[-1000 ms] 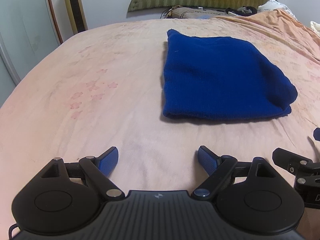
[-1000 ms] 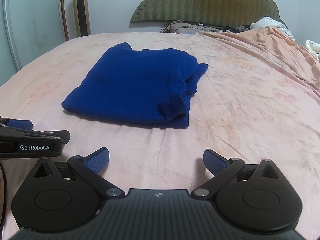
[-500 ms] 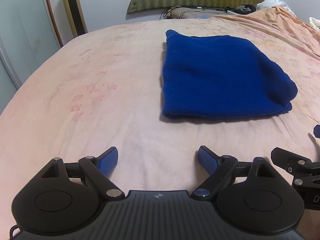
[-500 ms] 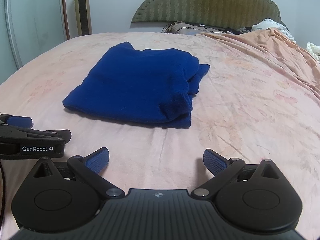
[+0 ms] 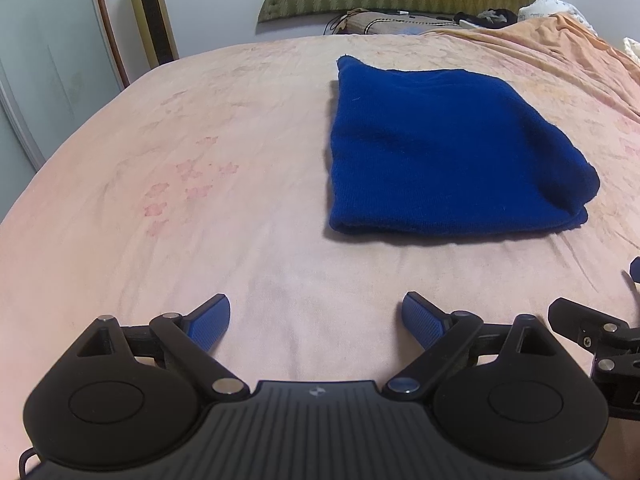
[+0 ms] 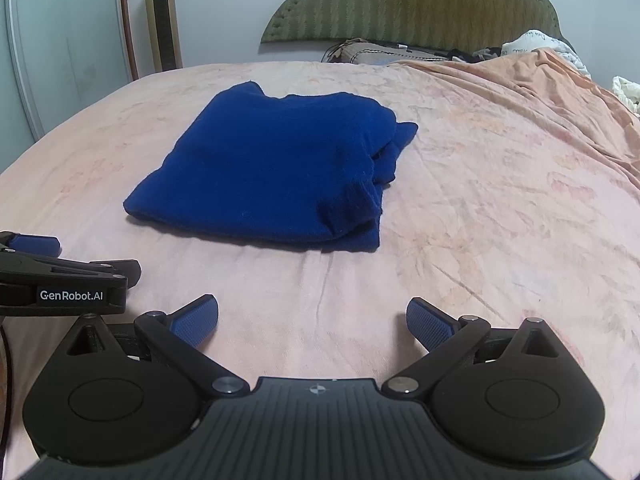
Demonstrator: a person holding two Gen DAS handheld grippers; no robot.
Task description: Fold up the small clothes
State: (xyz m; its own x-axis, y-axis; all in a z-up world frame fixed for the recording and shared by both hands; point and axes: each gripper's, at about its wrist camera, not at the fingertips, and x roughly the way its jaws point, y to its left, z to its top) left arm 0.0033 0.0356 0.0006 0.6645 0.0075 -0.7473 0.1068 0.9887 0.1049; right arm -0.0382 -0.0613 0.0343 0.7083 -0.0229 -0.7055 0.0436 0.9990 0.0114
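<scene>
One "GenRobot.AI" label, left gripper [image 6: 30, 246], blue sweater [image 6: 272, 168]

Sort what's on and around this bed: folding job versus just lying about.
Job: blue knit, left claw, right claw, both open and empty.

Lying about: pillow, orange blanket, white cloth, tower fan.
</scene>
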